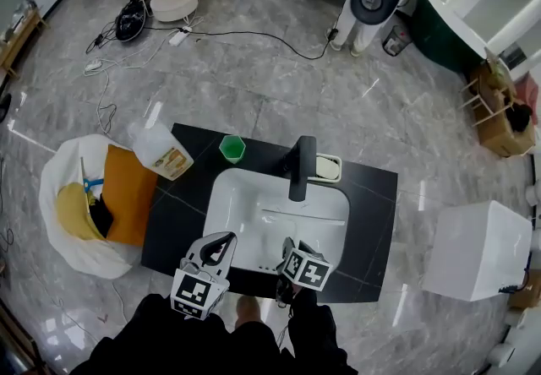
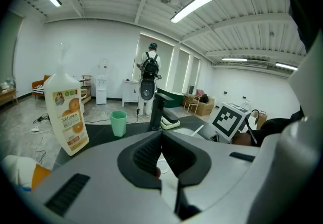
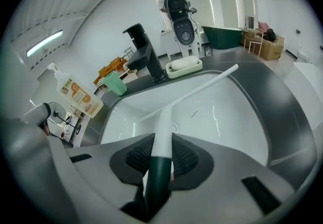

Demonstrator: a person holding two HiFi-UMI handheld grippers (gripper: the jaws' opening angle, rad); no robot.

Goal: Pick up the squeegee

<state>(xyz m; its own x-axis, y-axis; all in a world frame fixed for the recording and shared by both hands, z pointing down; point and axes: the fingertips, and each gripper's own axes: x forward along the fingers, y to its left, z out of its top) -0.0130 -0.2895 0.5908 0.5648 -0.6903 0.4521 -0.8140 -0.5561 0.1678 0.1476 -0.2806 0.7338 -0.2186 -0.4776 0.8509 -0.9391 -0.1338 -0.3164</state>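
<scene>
The squeegee (image 3: 162, 127) stands at the lower centre of the frame, its handle clamped in the right gripper (image 3: 161, 156) and its blade over the white sink (image 3: 227, 127). The left gripper (image 2: 161, 153) is closed and empty.

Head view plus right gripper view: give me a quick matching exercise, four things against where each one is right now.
Things:
1. white-bladed squeegee with dark green grip
2. small green plastic cup
3. translucent soap bottle with orange label
4. tall black faucet

Places:
A. far left corner of the black counter
B. clamped in the right gripper, over the white basin
C. back rim of the basin
D. on the counter, just left of the faucet

Pairs: 1-B, 2-D, 3-A, 4-C.
</scene>
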